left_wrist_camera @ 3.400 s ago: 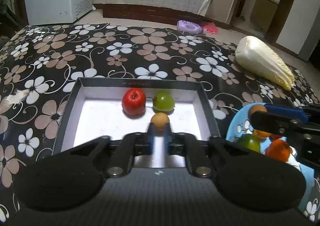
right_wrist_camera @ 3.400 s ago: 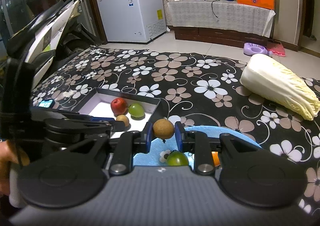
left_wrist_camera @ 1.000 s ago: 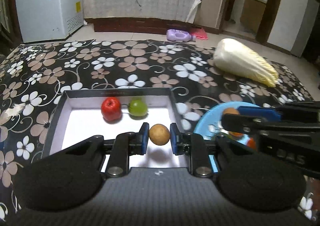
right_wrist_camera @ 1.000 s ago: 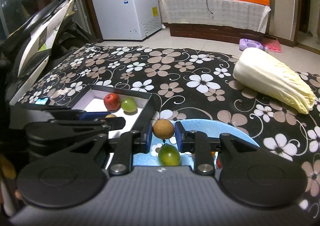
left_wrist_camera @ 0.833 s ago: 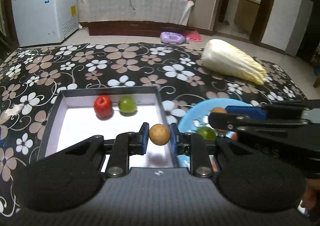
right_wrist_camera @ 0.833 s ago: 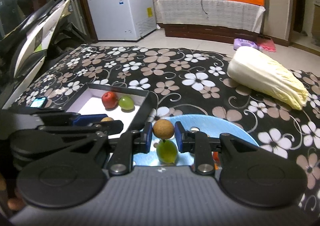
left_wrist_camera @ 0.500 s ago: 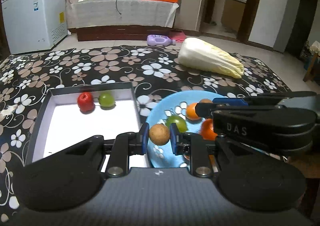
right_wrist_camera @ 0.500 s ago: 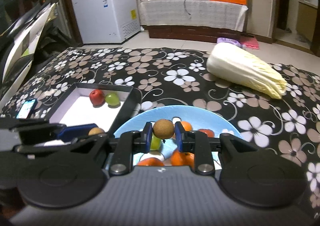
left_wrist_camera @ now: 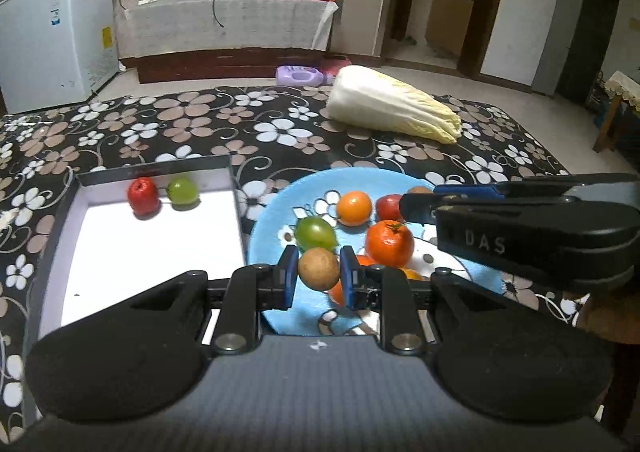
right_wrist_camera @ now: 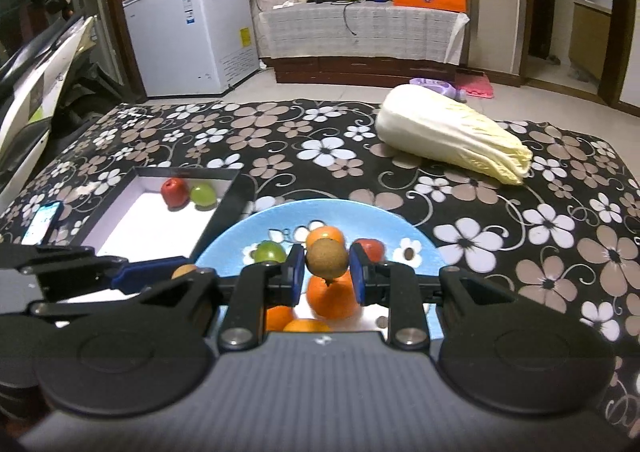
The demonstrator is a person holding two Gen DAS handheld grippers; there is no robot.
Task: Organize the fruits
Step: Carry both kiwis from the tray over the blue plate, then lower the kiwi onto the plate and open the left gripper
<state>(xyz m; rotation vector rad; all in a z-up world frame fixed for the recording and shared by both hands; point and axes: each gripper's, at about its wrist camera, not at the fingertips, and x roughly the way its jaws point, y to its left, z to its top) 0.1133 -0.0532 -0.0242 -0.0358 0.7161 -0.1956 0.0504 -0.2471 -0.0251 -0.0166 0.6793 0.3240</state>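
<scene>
My left gripper is shut on a small brown round fruit and holds it over the left part of the blue plate. My right gripper is shut on another brown round fruit above the same plate. The plate holds oranges, a green fruit and a red fruit. The white-lined black box to the left holds a red fruit and a green fruit. The right gripper's body shows at the right in the left wrist view.
A napa cabbage lies on the floral cloth beyond the plate. A phone lies left of the box. A white freezer and a covered cabinet stand behind on the floor.
My left gripper picked the brown fruit out of the box and carried it right, over the blue plate. My right gripper moved right over the plate with its fruit.
</scene>
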